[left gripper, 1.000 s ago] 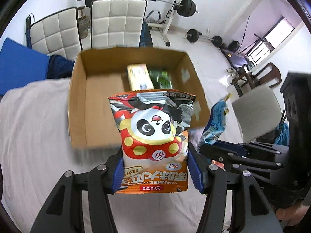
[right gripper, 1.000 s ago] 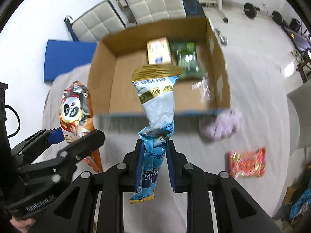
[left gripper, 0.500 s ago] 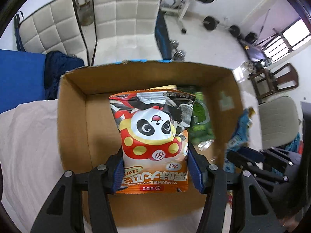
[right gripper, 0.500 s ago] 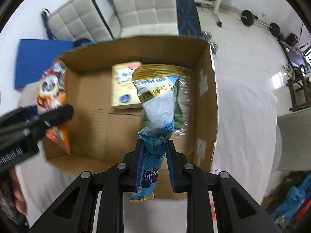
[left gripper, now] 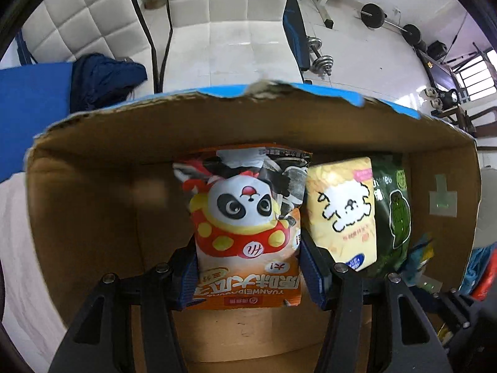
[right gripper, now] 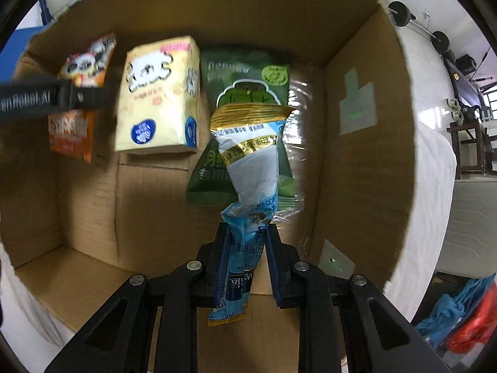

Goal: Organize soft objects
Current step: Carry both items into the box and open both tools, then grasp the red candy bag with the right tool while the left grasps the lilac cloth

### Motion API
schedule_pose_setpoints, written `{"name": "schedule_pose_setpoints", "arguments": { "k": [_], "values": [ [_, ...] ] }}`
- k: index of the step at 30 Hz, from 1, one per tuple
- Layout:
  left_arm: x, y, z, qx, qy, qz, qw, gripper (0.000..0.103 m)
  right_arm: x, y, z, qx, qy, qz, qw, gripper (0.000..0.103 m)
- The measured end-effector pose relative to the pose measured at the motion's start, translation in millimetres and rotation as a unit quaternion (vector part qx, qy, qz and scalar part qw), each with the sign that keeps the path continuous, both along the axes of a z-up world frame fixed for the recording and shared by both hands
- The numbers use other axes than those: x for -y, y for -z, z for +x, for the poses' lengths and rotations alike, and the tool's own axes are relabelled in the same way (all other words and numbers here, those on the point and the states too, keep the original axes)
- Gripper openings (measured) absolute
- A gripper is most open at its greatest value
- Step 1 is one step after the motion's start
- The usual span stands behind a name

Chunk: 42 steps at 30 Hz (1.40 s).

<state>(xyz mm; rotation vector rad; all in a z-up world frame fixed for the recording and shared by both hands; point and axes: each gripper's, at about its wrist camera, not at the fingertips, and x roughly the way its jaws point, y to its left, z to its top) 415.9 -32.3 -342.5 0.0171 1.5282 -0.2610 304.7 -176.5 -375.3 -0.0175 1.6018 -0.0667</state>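
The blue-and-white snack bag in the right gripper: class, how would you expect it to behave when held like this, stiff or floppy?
Probably floppy: the blue-and-white snack bag crumples where the right gripper pinches it. Likely light, since a narrow pinch carries it. Its glossy film may slip.

left gripper (right gripper: 62, 98) blurred, cut off.

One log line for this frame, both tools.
left tool: holds panda bag | right tool: holds blue pack | both over box
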Motion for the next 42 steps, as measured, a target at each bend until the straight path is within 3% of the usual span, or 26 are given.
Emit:
{"name": "schedule_pose_setpoints", "arguments": {
  "k": [7,10,12,13,15,18,22,25,29,31,35,42],
  "values": [
    [-6.1,-2.9,1.9,-0.018,-0.007,-0.004,0.9998,0.058,-1.2,10.5,7.3,-0.015,0.001,-0.016,1.000,0.029],
    [-11.8,-14.4,-2.5,-0.007,-0.016,-0.017,0.9997,0.070,3.9,7.2,7.9,-0.009,0.014,0.001,1.000,0.045],
    [-16.6,-28.6,-10.8,0.014,-0.020,-0.027,0.9993,0.073,7.4,-0.9,5.5,0.004,0.027,0.018,0.999,0.072],
    [-18.0,-33.0,-13.6,0.023,-0.020,-0.028,0.9991,0.078,9.9,-5.7,4.1,0.012,0.031,0.026,0.999,0.075],
    [-22.5,-46.4,-27.5,0.053,-0.023,-0.021,0.9981,0.088,10.2,-16.8,-0.8,0.029,0.036,0.040,0.998,0.094],
    [-27.6,-63.2,-53.0,0.096,-0.015,-0.006,0.9953,0.100,8.4,-34.1,-12.4,0.065,0.032,0.042,0.997,0.103],
    [-31.0,-80.2,-81.8,0.140,-0.004,0.006,0.9901,0.100,12.5,-55.1,-31.3,0.110,0.045,0.041,0.992,0.103],
    [-34.3,-102.0,-106.0,0.193,0.000,0.005,0.9811,0.100,19.6,-67.5,-44.1,0.138,0.057,0.040,0.988,0.103],
    [-35.9,-136.0,-138.0,0.263,0.007,-0.029,0.9643,0.101,9.1,-87.0,-58.4,0.173,0.063,0.030,0.983,0.103],
    [-35.4,-151.4,-158.7,0.290,0.009,-0.020,0.9567,0.101,8.4,-96.3,-70.5,0.183,0.063,0.037,0.980,0.103],
    [-31.6,-163.0,-183.7,0.293,0.015,0.007,0.9560,0.101,5.6,-103.8,-92.0,0.198,0.062,0.045,0.977,0.103],
    [-36.9,-173.4,-230.4,0.297,0.007,0.011,0.9548,0.101,-3.6,-136.8,-139.5,0.241,0.053,0.031,0.969,0.103]
  ]
}}
